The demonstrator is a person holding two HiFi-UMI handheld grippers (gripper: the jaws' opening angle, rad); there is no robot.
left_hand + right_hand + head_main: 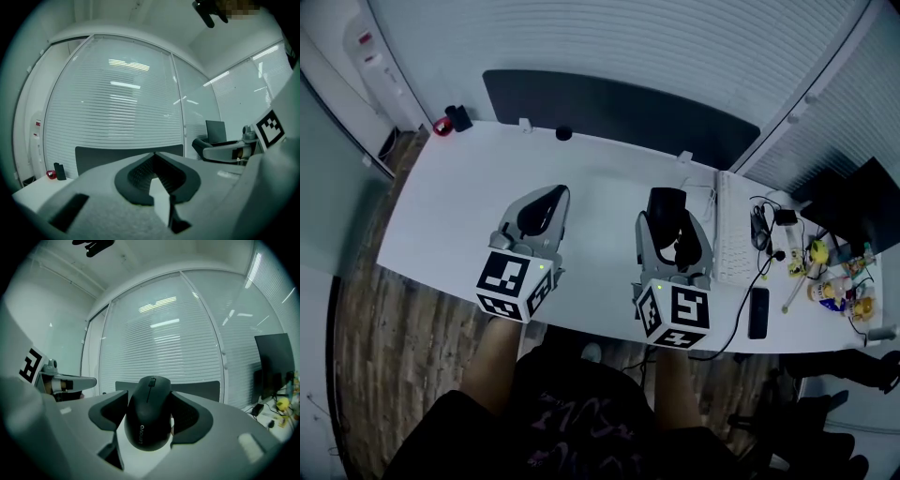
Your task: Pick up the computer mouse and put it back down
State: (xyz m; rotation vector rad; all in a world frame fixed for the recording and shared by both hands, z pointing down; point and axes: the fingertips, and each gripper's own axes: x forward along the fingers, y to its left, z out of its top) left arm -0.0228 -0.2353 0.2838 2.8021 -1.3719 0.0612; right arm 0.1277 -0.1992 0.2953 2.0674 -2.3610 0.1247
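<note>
Computer mouse: smooth black plastic, matt.
Right gripper and left gripper: grey plastic shells, matt, finely grainy. Jaw linings are dark and ribbed.
Table: white, smooth, matt.
Floor: wood-look planks.

Left gripper and right gripper: light grey plastic shells, dark ribbed pads lining the jaws. Each has a white cube with black square markers and a tiny green light beside it. Person wears a dark top with a faint print.
</note>
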